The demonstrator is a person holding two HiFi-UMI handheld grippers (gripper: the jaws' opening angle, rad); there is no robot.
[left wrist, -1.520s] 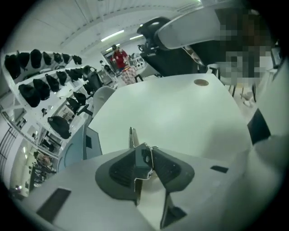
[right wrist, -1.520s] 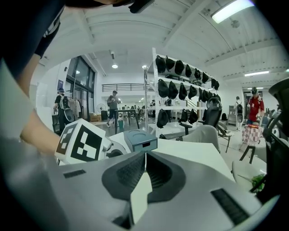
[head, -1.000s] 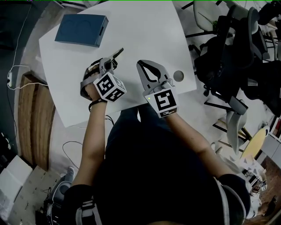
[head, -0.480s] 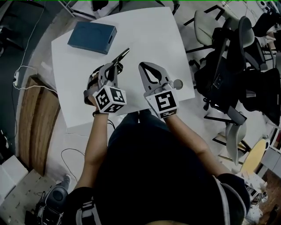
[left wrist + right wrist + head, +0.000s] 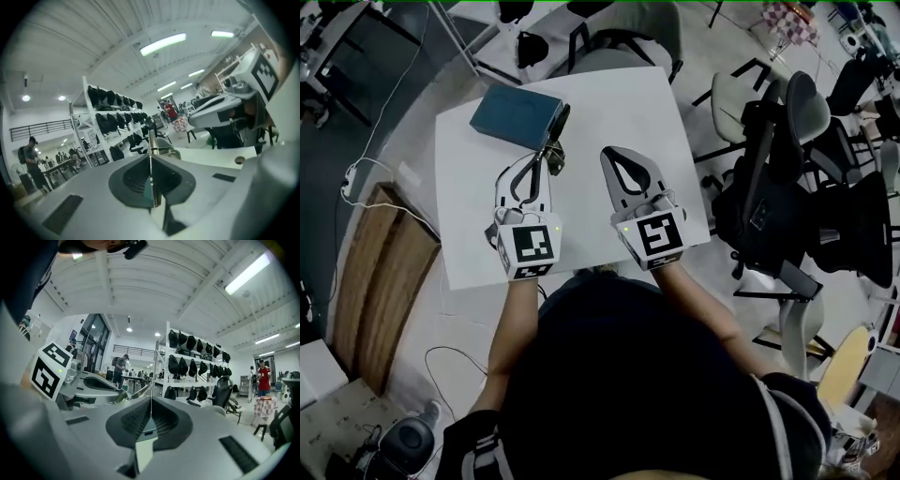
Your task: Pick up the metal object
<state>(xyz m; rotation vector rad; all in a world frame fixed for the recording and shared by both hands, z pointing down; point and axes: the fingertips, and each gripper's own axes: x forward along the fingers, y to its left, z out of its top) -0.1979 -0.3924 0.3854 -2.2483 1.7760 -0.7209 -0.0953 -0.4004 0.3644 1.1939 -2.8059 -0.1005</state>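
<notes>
A thin metal object [image 5: 555, 141] sticks out past the tips of my left gripper [image 5: 546, 161], which is shut on it above the white table [image 5: 619, 103]. In the left gripper view the metal object [image 5: 151, 138] stands upright, pinched between the pads of the left gripper [image 5: 151, 164]. My right gripper [image 5: 609, 153] is held beside it, to the right, shut with nothing in it. The right gripper view shows the right gripper [image 5: 151, 405] with its pads meeting, and the left gripper [image 5: 96, 386] off to its left.
A blue box [image 5: 517, 116] lies at the table's far left corner, just beyond the metal object's tip. Black and grey office chairs [image 5: 787, 187] crowd the floor right of the table. A wooden board [image 5: 380, 281] lies on the floor to the left.
The left gripper has turned from pointing up and to the right to pointing straight away, and the metal object's tip now lies close to the blue box. The right gripper has kept its place beside it.
</notes>
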